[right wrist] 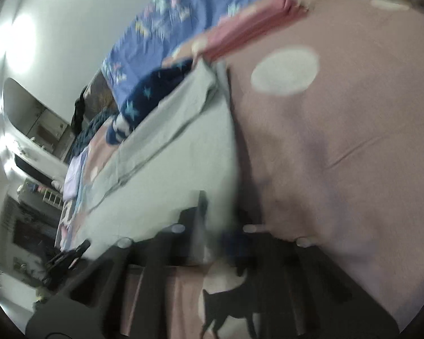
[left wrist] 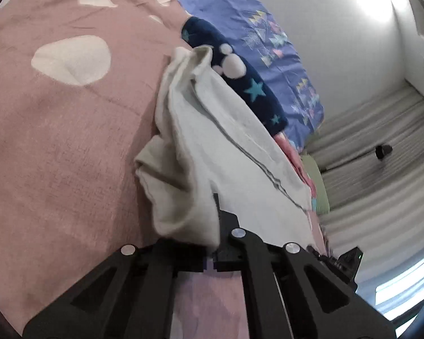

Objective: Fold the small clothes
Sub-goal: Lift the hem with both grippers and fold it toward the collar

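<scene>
Gripping white garment (left wrist: 212, 141) — both claws

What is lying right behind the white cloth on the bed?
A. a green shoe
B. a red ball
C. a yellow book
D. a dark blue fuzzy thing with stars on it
D: in the left wrist view, a dark blue fuzzy piece with teal stars lies just beyond the white cloth that the left gripper pinches, on the pink spotted bedcover.
</scene>
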`<state>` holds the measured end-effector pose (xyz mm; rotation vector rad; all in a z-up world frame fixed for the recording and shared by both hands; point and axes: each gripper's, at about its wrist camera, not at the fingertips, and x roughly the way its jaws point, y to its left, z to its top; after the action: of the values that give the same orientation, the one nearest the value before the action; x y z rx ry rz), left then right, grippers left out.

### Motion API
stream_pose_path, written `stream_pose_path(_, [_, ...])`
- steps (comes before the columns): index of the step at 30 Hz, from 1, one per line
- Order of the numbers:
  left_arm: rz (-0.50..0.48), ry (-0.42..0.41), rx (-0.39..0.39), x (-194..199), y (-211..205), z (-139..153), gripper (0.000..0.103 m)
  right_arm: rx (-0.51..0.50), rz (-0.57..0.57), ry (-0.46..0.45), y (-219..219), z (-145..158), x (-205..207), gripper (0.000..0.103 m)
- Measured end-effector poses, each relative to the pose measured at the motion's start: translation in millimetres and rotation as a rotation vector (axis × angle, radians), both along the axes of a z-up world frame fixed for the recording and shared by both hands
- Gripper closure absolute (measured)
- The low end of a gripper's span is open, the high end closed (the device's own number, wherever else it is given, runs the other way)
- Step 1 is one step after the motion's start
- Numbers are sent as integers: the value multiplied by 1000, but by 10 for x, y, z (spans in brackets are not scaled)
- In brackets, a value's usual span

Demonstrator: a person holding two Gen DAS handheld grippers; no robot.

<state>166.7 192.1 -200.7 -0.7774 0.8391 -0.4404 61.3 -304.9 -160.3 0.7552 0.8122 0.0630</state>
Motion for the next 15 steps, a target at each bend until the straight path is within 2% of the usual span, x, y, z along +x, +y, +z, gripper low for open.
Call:
stream_pose_path(4, [-8, -123, 48, -219, -5, 432, 102, 7, -2, -93, -73, 368, -257, 98])
stream_pose_path(8, [-64, -194, 160, -609, -53, 865, 102, -52, 59, -104, -57, 677, -620, 98])
stream_pose_path(11, [-124, -169, 255, -1083, -107, 848, 102, -102, 92, -25, -41, 621, -1037, 98])
stream_pose_path(13, [-154, -129, 306, -1352, -150, 690, 101, -140, 104, 91, -15, 389, -1294, 96])
stream_pose_path(14, [-153, -87, 375, -1509, -177, 547, 100, -156, 100, 137, -4, 285, -1358, 96])
stream_pose_path(15, [-135, -52, 434, -1589, -152, 456, 92, -182, 85, 183, -18, 180, -1439, 90])
